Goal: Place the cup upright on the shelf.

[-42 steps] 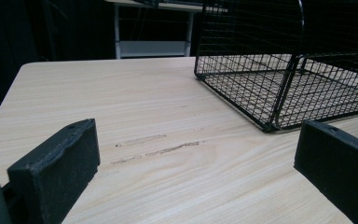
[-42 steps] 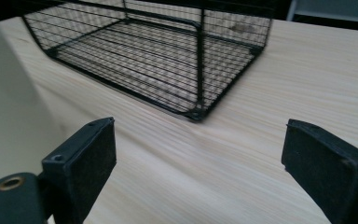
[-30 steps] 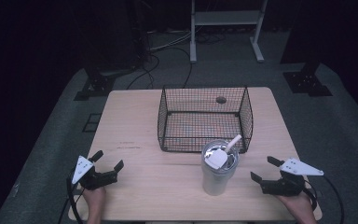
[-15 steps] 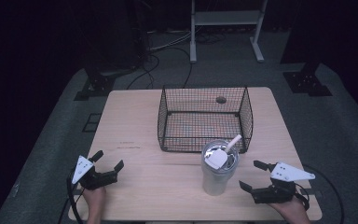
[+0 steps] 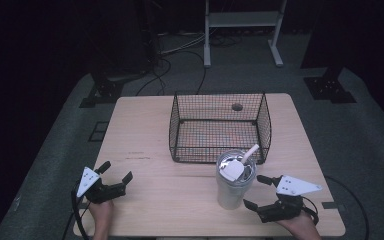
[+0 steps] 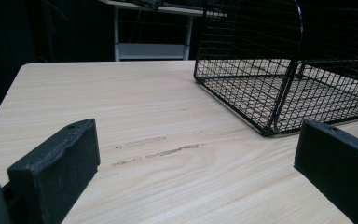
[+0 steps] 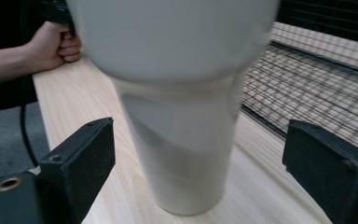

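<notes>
The right gripper [image 5: 263, 192] gapes wide beside the tall white lidded tumbler [image 5: 233, 183], the left gripper [image 5: 115, 175] open and idle. It looks smooth, rigid and top-heavy; I'd clasp the narrow base.

You're in a dark recording lab: black curtains, floor cables [image 5: 180, 47] upper centre, stand bases [image 5: 328, 89] around your wooden table [image 5: 145, 130].
</notes>
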### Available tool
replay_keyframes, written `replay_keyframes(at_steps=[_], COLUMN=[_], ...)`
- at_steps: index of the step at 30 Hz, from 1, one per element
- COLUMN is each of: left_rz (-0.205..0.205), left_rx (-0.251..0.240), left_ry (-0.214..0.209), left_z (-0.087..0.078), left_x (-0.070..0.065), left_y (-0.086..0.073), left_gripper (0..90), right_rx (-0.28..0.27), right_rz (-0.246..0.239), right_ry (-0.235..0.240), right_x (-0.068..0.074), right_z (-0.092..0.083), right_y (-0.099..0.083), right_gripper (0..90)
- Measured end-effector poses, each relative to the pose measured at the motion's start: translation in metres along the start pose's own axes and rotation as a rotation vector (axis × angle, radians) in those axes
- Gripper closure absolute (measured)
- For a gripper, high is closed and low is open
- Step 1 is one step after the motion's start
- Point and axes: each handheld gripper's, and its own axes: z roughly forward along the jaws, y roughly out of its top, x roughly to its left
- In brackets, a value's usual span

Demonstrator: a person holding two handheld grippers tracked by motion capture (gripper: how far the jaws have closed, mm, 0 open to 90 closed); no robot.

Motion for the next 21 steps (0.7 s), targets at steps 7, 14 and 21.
replay_keyframes(at_steps=[7,14,21], left_rz=[0.001,0.003,0.004], left_rx=[0.0,0.0,0.0], left_ry=[0.0,0.002,0.001], left_z=[0.0,0.0,0.0], left_x=[0.0,0.0,-0.001], left_y=[0.0,0.0,0.0], left_gripper=[0.0,0.0,0.0], right_rx=[-0.003,-0.005,-0.007], right_rz=[0.006,0.008,-0.001], right_ry=[0.026,0.04,0.04], right_x=[0.003,0.003,0.004], right_z=[0.012,0.021,0.032], right_y=[0.0,0.002,0.003], right_gripper=[7.2,5.5,4.5])
